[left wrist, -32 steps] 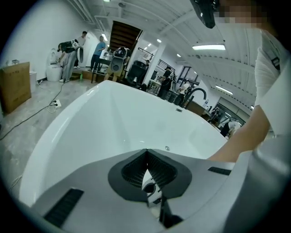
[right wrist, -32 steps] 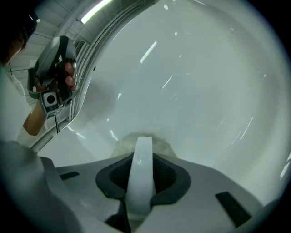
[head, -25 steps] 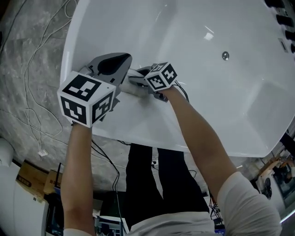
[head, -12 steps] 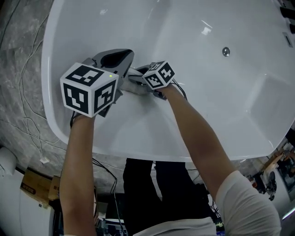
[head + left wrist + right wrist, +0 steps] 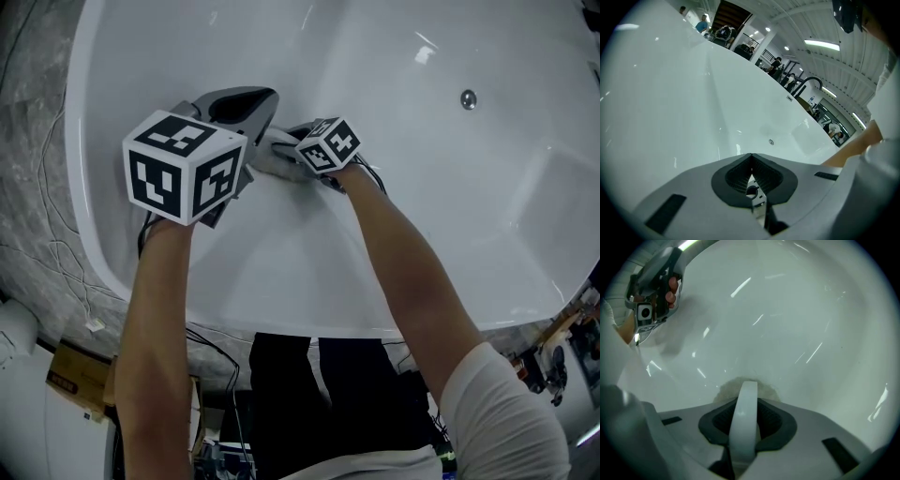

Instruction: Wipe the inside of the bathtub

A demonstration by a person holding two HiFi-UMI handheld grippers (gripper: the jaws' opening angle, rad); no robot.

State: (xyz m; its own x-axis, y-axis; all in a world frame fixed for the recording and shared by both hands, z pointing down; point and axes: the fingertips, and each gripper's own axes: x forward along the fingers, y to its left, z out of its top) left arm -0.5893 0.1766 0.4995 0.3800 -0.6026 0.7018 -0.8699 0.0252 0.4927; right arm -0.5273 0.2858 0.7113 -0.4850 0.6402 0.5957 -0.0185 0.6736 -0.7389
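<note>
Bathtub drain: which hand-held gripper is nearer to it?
Right. The right hand-held gripper, shut on the white-handled scrubber, is left of the drain in the head view; the left hand-held gripper, shut, lies farther left beyond it.

The bathtub point(image 5: 450, 206) is lying open across the frame's right; left tongs point(image 5: 262, 108) and right tongs point(image 5: 279, 148) are crowding its upper-left wall.

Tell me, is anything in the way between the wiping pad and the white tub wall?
Nothing visible is. The greyish pad on a white handle, held in the right gripper, looks pressed right against the smooth white bathtub wall.
</note>
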